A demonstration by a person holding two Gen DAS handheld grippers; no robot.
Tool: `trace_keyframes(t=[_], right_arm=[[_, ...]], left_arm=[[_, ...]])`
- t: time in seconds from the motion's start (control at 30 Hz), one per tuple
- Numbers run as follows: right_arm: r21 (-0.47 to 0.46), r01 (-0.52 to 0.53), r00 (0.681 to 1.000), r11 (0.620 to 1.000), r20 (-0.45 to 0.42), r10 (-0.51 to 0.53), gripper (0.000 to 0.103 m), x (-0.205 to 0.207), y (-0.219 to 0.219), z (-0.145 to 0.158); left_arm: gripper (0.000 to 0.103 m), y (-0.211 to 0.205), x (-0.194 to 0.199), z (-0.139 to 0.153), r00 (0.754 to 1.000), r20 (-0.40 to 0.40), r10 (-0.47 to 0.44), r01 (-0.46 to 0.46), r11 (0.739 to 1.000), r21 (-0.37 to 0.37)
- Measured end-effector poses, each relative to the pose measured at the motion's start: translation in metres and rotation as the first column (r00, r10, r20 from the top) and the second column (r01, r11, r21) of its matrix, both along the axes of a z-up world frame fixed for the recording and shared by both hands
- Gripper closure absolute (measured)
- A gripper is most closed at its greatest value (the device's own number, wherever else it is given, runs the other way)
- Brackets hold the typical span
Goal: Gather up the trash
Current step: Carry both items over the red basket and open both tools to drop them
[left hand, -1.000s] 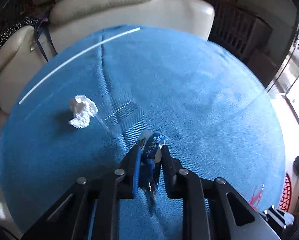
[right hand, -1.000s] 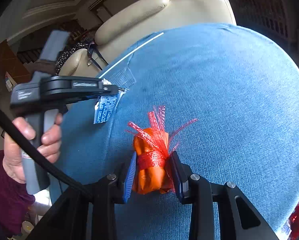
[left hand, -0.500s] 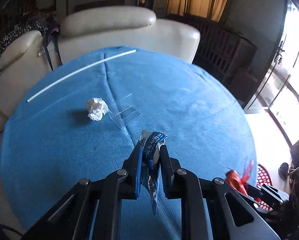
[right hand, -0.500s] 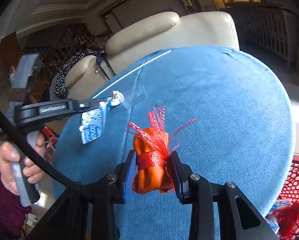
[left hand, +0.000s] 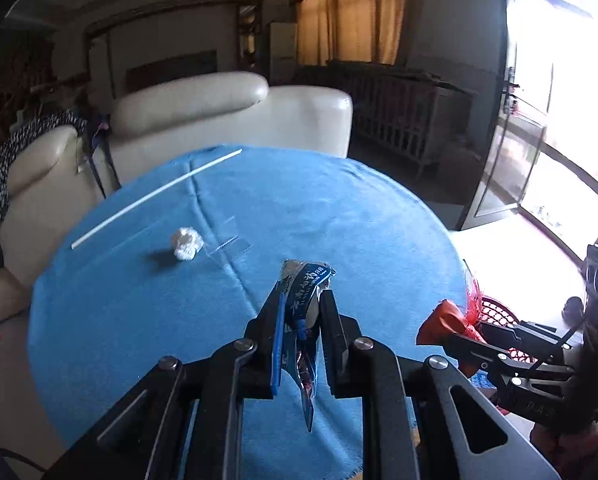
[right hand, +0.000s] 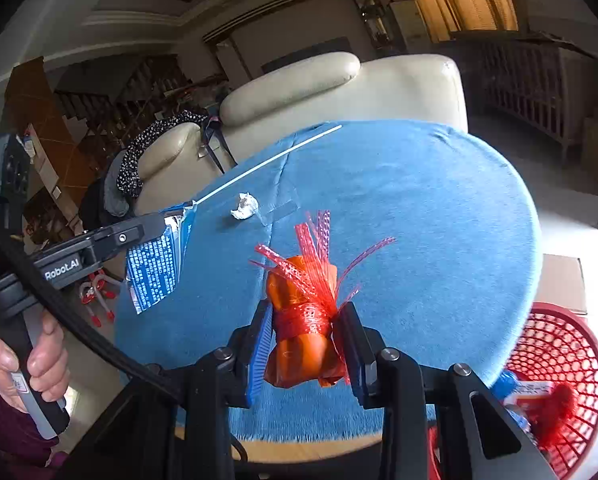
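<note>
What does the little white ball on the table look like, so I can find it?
Look at the round table with the blue cloth in front of the cream sofa. Near the middle fold, just below the long white stick, sits a crumpled paper ball, beside a clear plastic scrap. It is the only lumpy white thing there; the stick is thin and straight.

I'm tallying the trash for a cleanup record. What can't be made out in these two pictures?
- Red basket: right wrist view, its contents are cut off by the right gripper and the picture edge; left wrist view shows only a sliver.
- Blue wrapper: its print is too small to read; the left gripper covers its middle.
- Clear plastic piece: outline barely visible on the blue tablecloth.
</note>
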State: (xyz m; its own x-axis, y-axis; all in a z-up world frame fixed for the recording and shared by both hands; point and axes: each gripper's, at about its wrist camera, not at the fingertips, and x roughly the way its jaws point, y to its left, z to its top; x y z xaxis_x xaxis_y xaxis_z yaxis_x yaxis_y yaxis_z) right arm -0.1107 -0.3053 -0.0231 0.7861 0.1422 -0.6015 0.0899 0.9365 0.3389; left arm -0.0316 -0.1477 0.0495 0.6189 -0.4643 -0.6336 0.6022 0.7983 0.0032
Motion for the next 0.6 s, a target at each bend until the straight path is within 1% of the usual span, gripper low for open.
trace_keyframes(t=[0.1, 0.17, 0.3, 0.6], right_arm=[[-0.025, 0.018, 1.0, 1.0, 0.015, -0.018, 0.067, -0.016, 0.0, 0.009], [-0.037, 0.031, 0.999, 0.999, 0.028, -0.03, 0.067, -0.027, -0.001, 0.014], [-0.032, 0.063, 0.996, 0.998, 0.059, -0.061, 0.067, -0.047, -0.009, 0.023], [-0.016, 0.11, 0.993, 0.994, 0.053, -0.109, 0.067, -0.069, -0.027, 0.023]], left_arm=[[0.085, -0.005, -0.014, 0.004, 0.999, 0.029, -0.033, 0.033, 0.999, -0.009], [0.085, -0.009, -0.021, 0.004, 0.998, 0.028, -0.055, 0.055, 0.998, -0.015], [0.085, -0.02, -0.036, -0.002, 0.995, 0.03, -0.092, 0.092, 0.996, 0.004], [0.085, -0.04, -0.056, -0.012, 0.987, 0.031, -0.158, 0.157, 0.987, 0.025]])
